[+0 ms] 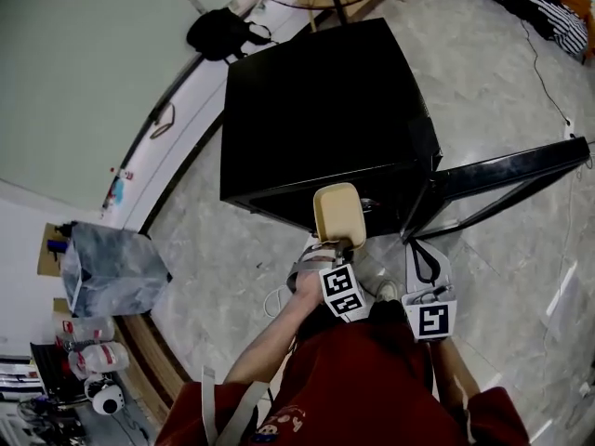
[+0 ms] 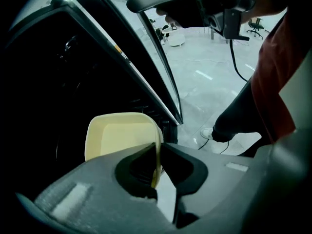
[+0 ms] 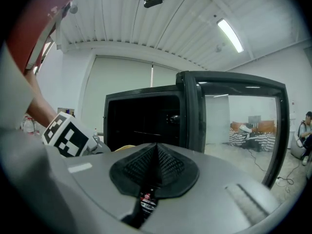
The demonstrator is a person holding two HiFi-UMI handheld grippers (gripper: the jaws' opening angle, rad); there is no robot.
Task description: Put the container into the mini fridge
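**Red-clad person (image 1: 372,388) at open mini fridge (image 1: 325,110): container (image 1: 337,214) not yet inside**

Left gripper (image 1: 337,247) points steeply down; its fingers (image 2: 139,167) pinch one side wall of the cream container, which reaches ahead of them with its hollow face to the left finger's side; judged a wall grip chosen so that the tub can go in ahead of the gripper.

Beyond those fingertips lies the fridge's dark cavity; the container hangs at the front edge of the cabinet, at the mouth and on no shelf that can be seen.

Right gripper (image 1: 426,254), just beside the left one, points nearly level at the cabinet; its fingers (image 3: 141,167) are pressed together with nothing between them.

To the right of those fingers the glazed door (image 1: 507,170) stands swung wide; no view shows them touching it; judged that this gripper waits near the door to shut it once the tub is placed.

Risk noted: a thin wall pinch may let the tub tilt on entry.
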